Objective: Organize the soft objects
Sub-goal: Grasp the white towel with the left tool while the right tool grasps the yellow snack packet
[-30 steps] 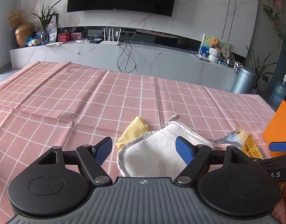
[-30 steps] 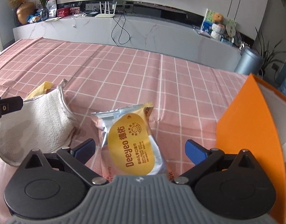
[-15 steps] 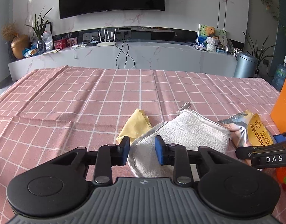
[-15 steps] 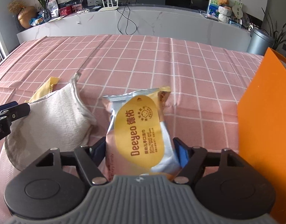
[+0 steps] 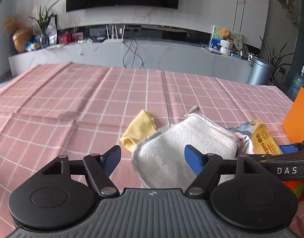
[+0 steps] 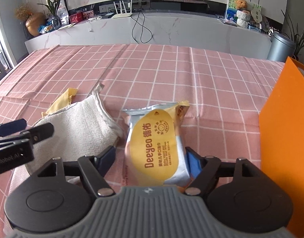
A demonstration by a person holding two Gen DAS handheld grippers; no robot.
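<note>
1. Left wrist view: our left gripper [image 5: 153, 155] is opening, its jaws wide and bare over the near edge of the white towel [image 5: 183, 144], which lies on the pink cloth [image 5: 76, 103]. The pads press nothing. If we close from here, we may pinch only the top layer, or catch the yellow cloth [image 5: 139, 129] tucked under the towel's far-left edge and drag both.

2. Same view: the right gripper's arm crosses just beside the towel's right side. We risk a knock if both hands move at once.

3. Right wrist view: our right gripper [image 6: 151, 158] straddles the wipes pack [image 6: 158, 146], jaws easing open. The right pad touches the pack; the left stands just off it. We judge that a lift now would let the slick pack slip or swing into the orange box [image 6: 281, 130] close on the right.
</note>
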